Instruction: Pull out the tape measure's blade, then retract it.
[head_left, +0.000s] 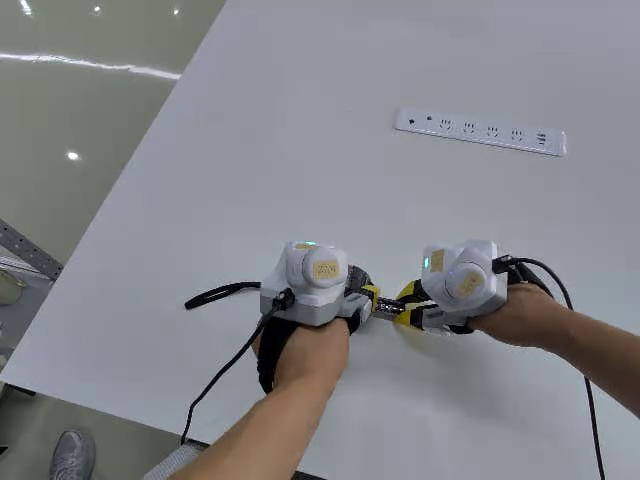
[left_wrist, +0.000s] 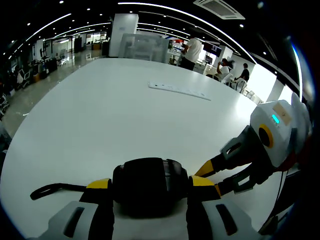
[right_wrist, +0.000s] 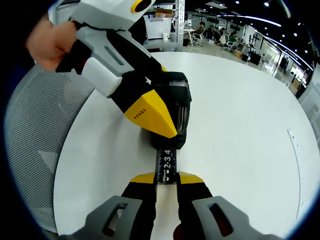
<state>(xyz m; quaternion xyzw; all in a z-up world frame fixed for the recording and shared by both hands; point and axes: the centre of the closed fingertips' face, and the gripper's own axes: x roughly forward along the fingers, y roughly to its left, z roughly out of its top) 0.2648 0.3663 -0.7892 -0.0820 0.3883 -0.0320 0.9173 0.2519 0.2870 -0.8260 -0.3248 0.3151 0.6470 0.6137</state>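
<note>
A black tape measure case (left_wrist: 150, 186) rests on the white table (head_left: 300, 150), and my left gripper (left_wrist: 150, 181) is shut on its sides with yellow-tipped jaws. A short length of the blade (right_wrist: 166, 166), with its numbers showing, runs out of the case (right_wrist: 175, 107) to my right gripper (right_wrist: 166, 178), which is shut on the blade's end. In the head view the left gripper (head_left: 362, 300) and the right gripper (head_left: 410, 308) sit close together near the table's front edge, joined by the blade (head_left: 388, 312). A black wrist strap (head_left: 215, 293) trails left from the case.
A white power strip (head_left: 480, 131) lies further back on the table. The table's left edge runs diagonally, with glossy floor (head_left: 90, 100) beyond it. A grey mesh chair back (right_wrist: 40, 150) stands close by. Black cables (head_left: 225, 370) hang from both grippers. People stand far behind (left_wrist: 192, 50).
</note>
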